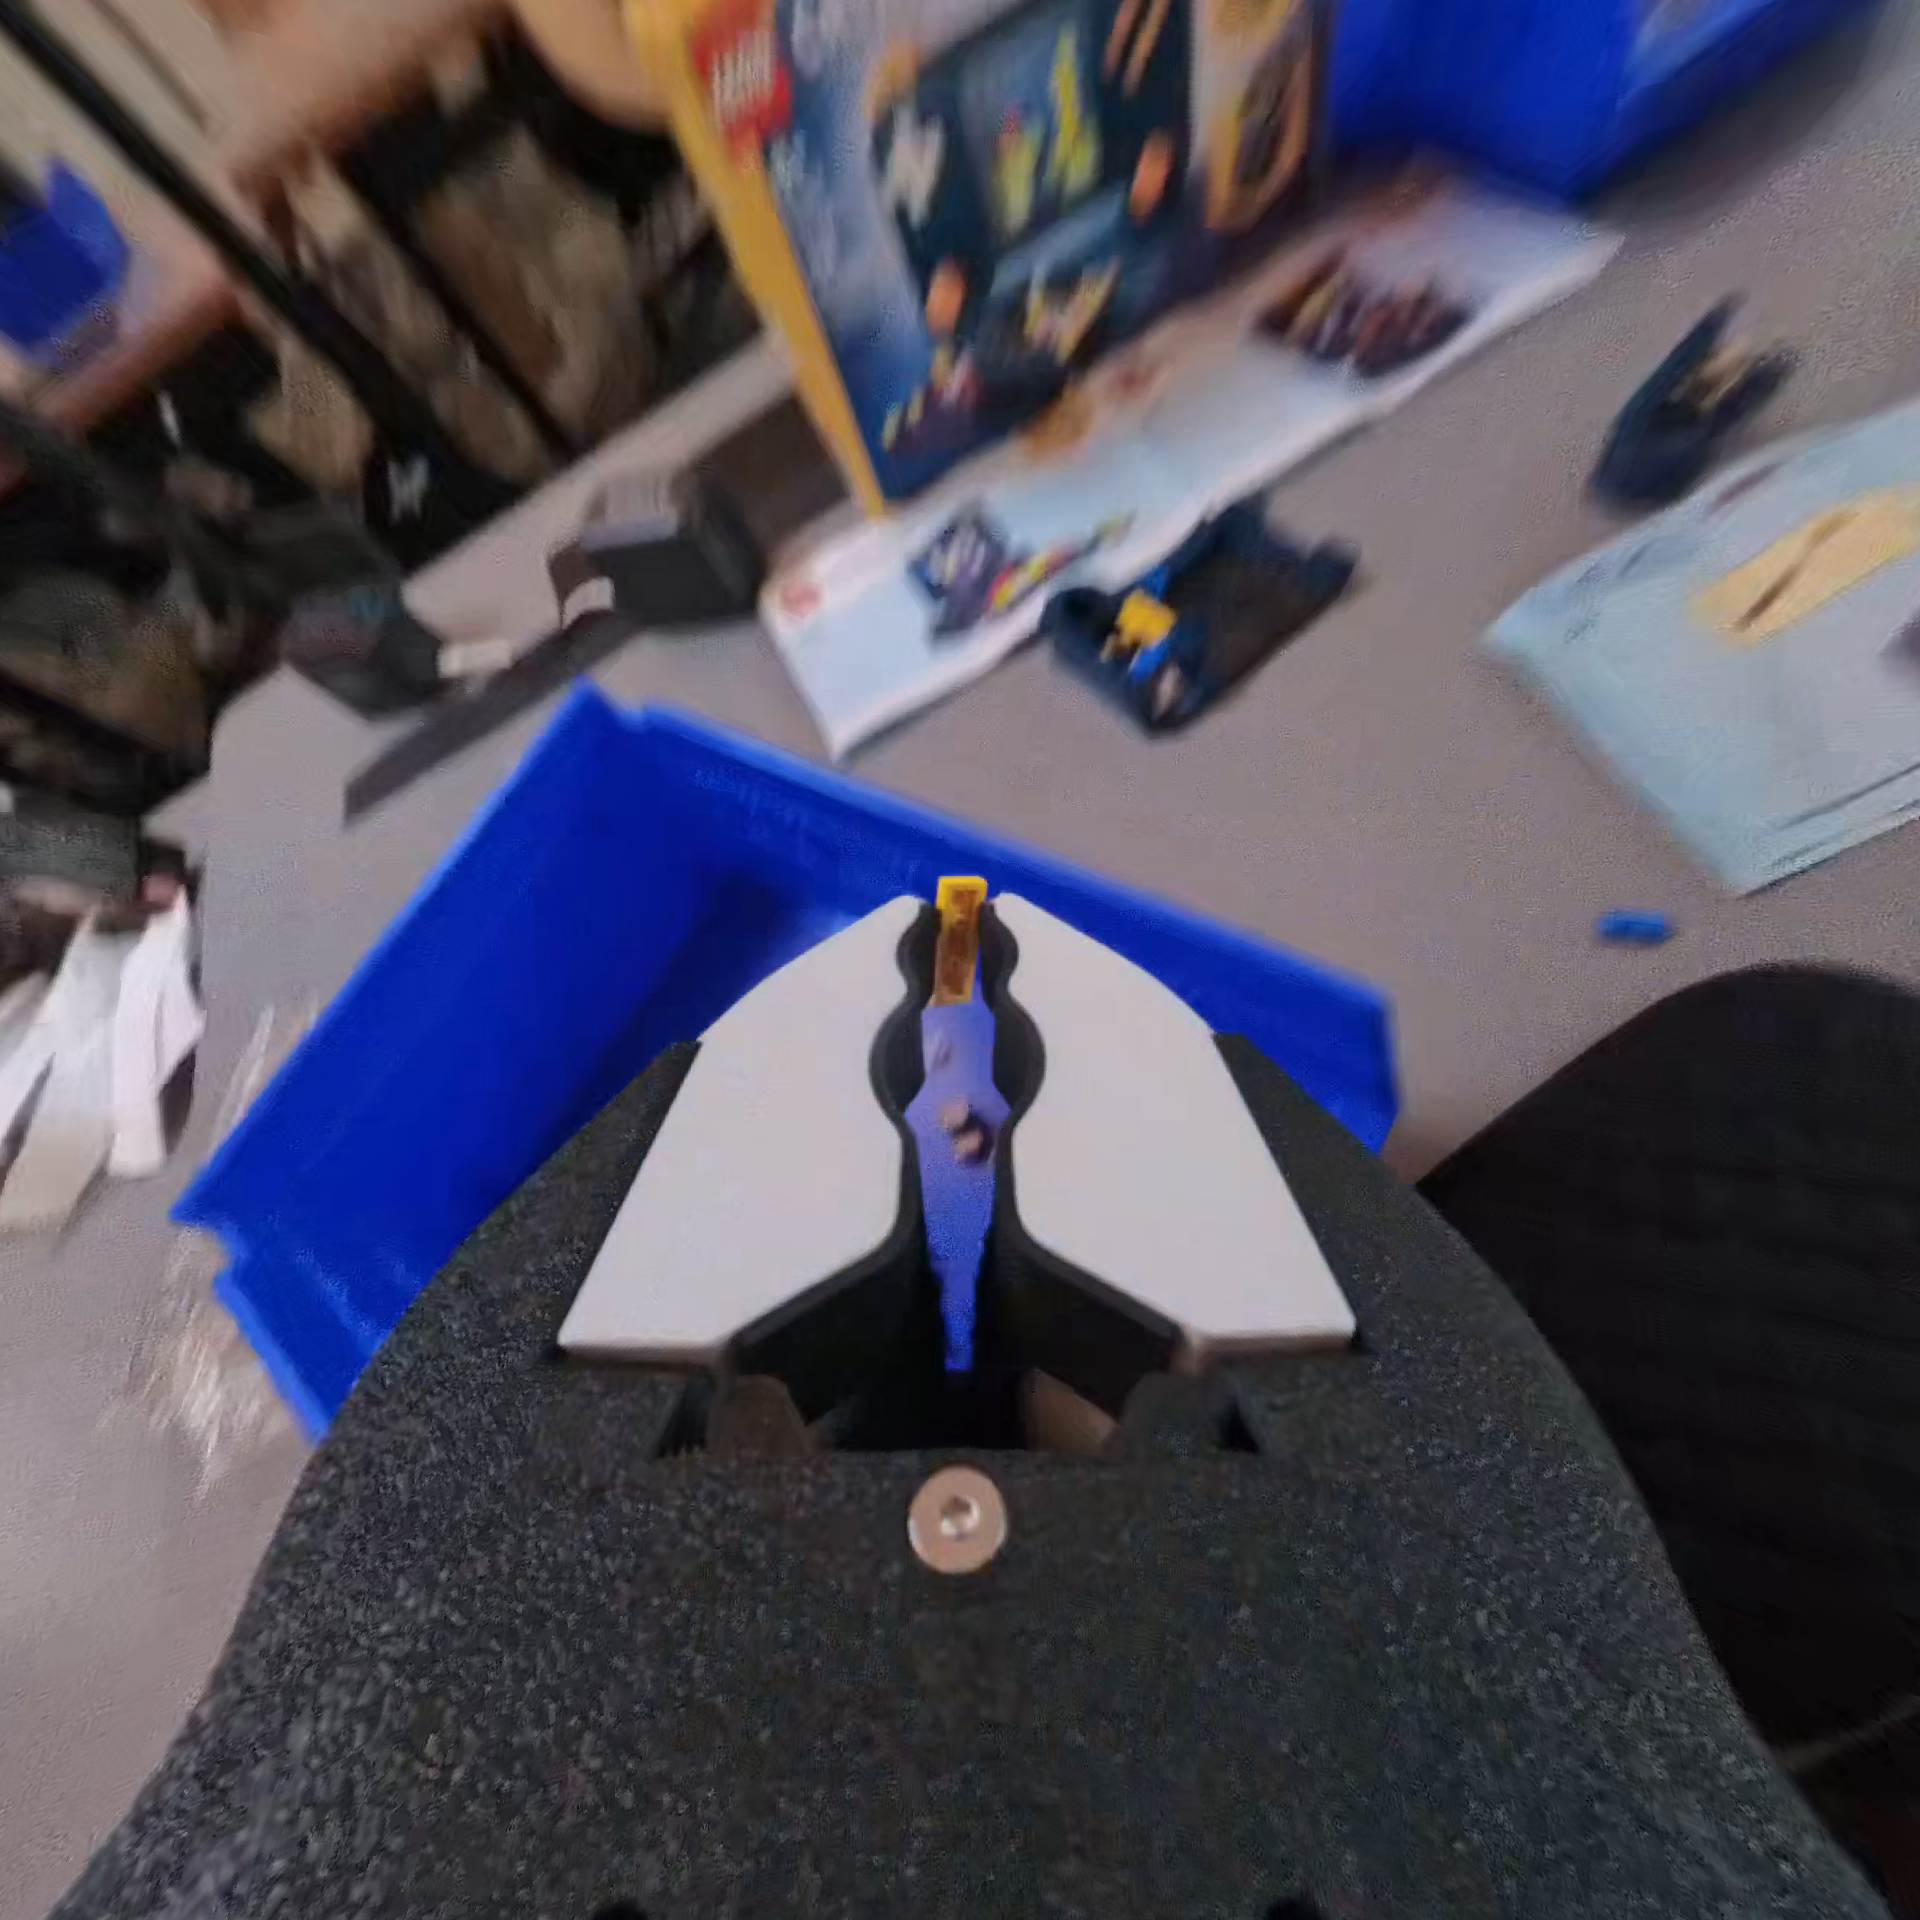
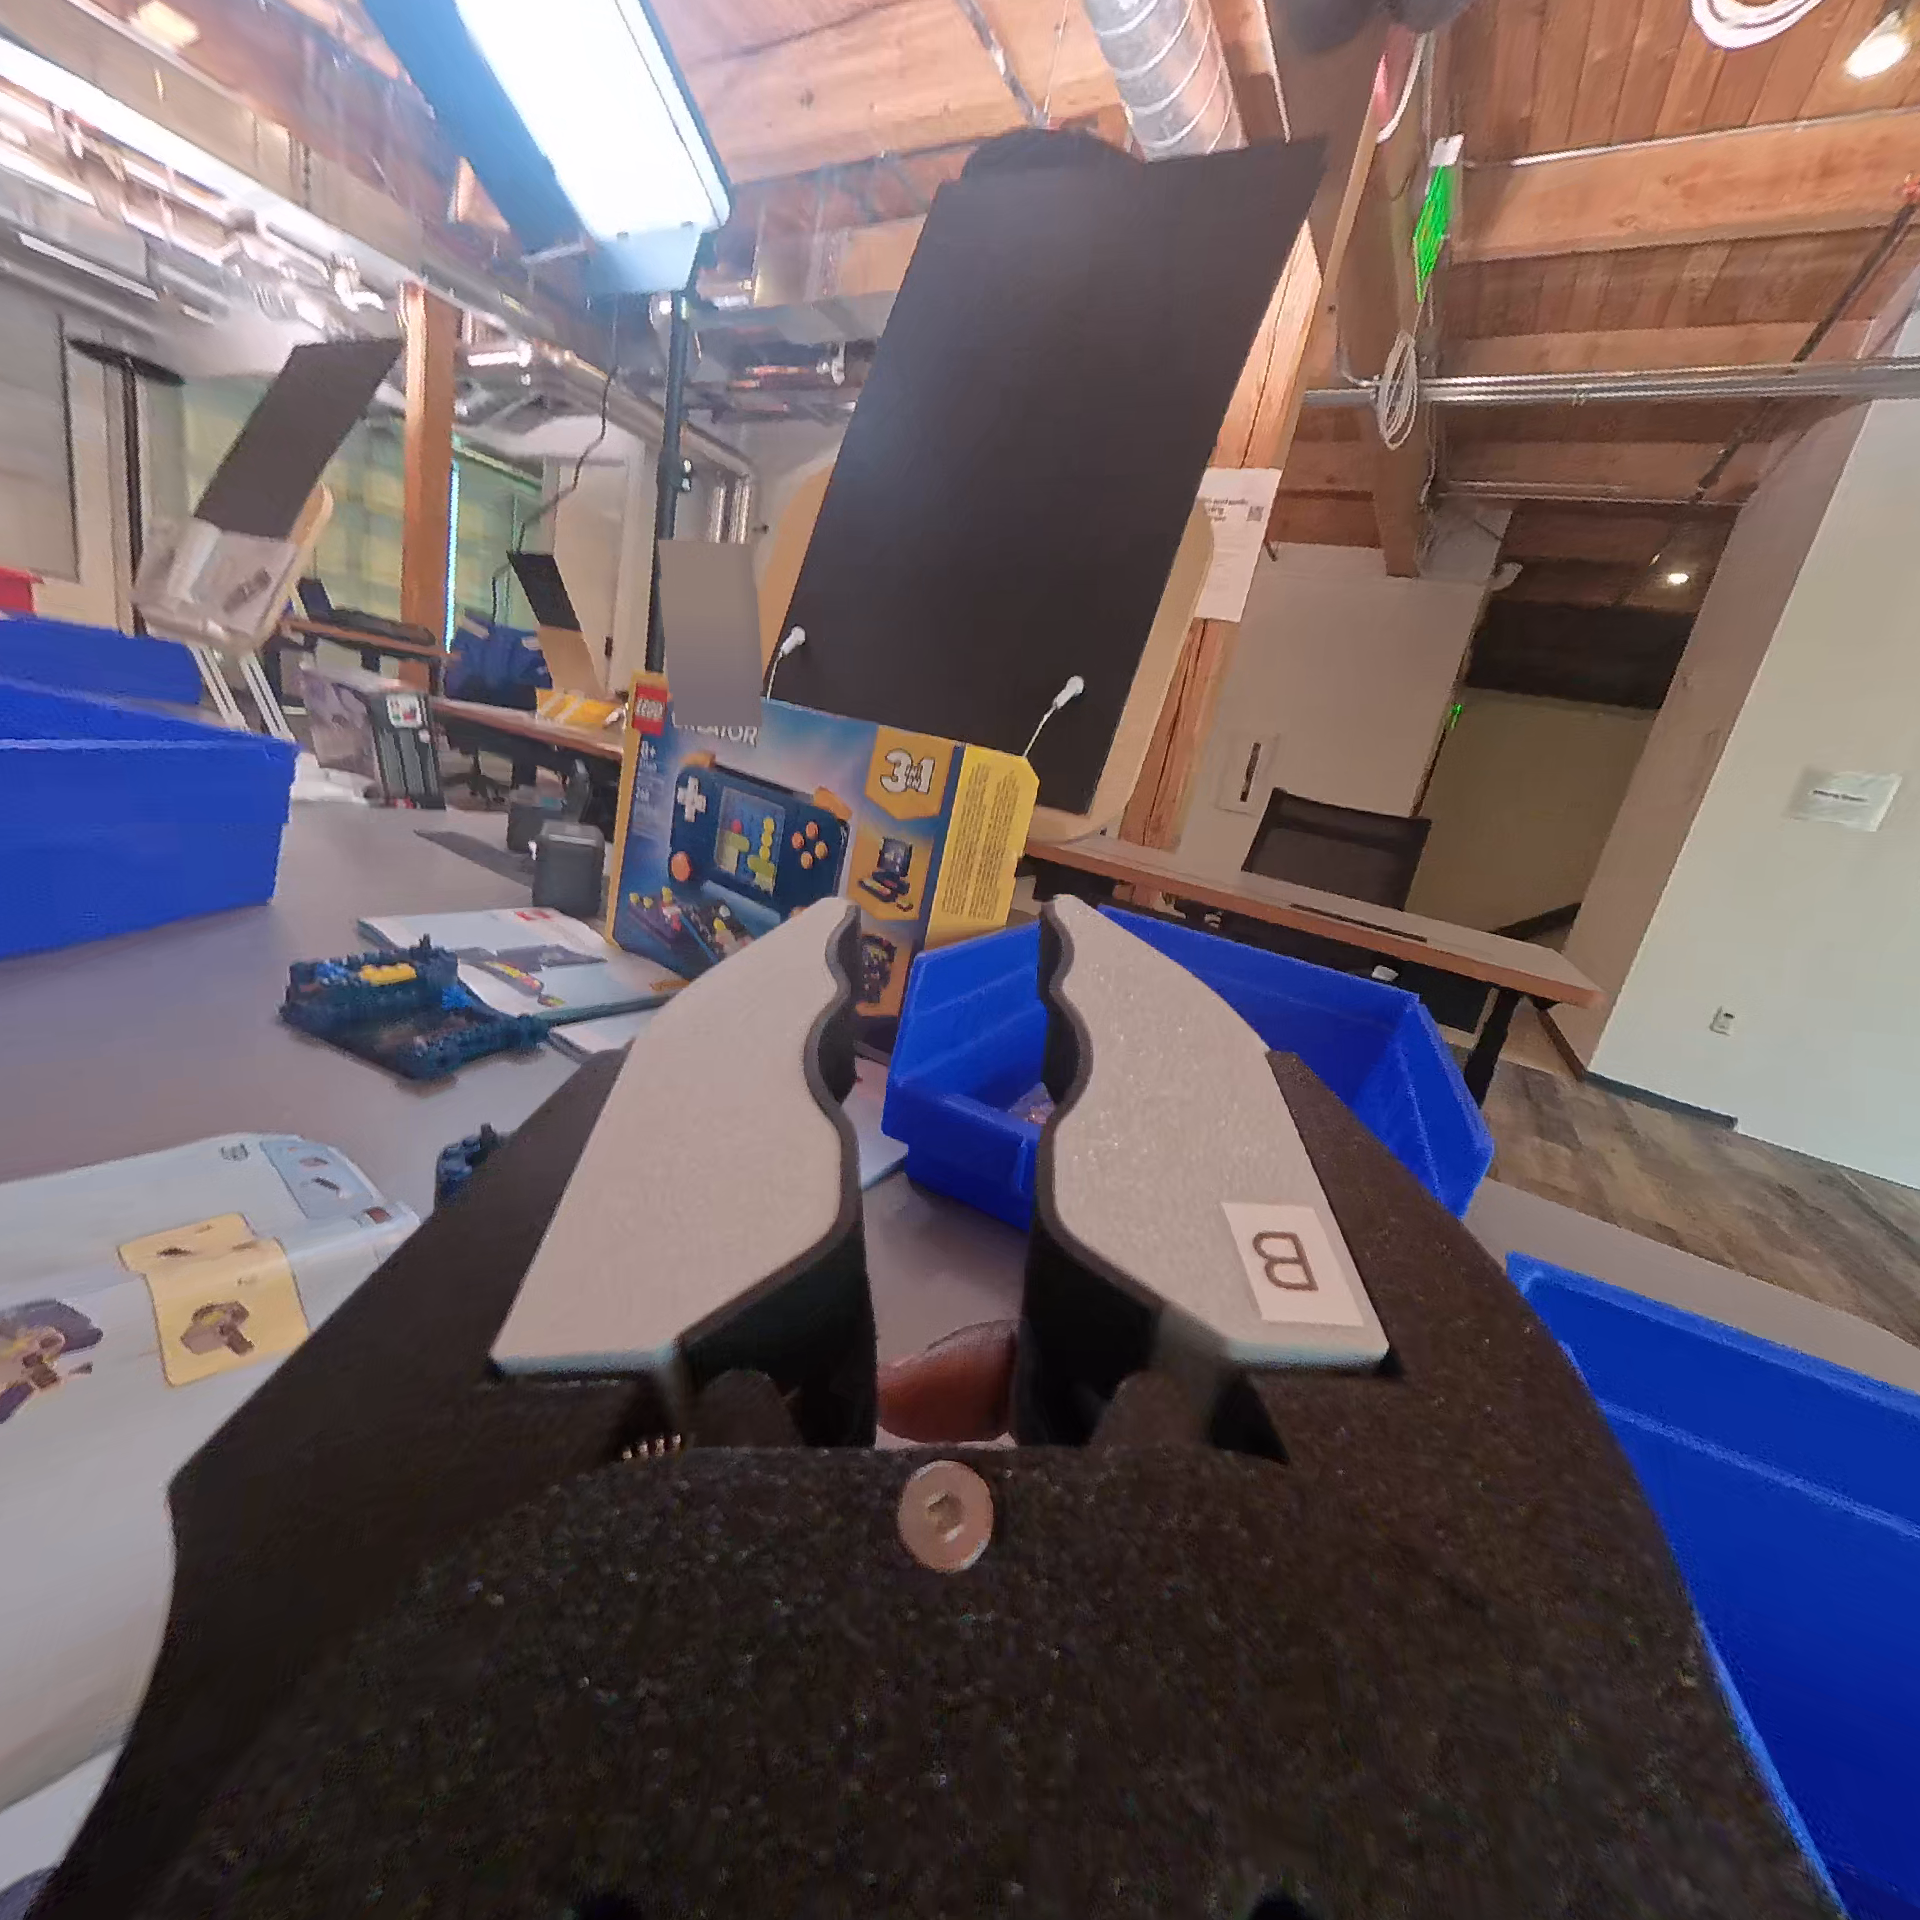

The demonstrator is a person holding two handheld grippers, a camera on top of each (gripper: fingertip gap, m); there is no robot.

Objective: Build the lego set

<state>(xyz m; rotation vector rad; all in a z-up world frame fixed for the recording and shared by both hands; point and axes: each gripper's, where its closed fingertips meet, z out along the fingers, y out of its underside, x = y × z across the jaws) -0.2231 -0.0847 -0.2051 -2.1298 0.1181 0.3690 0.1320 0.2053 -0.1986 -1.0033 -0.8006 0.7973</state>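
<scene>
A small yellow piece [image 1: 960, 940] is pinched at the tips of the left gripper [image 1: 960, 914], above a blue bin [image 1: 499, 997]; being barely caught, it could be dropped. The right gripper [image 2: 948, 914] is held open, with nothing between its fingers, before another blue bin [image 2: 1340, 1029]

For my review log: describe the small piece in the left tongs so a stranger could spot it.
Find the blue bin on the grey table, just beyond the left tongs. A thin yellow piece is pinched upright between the pale fingers. It is the only yellow thing against that blue.
</scene>
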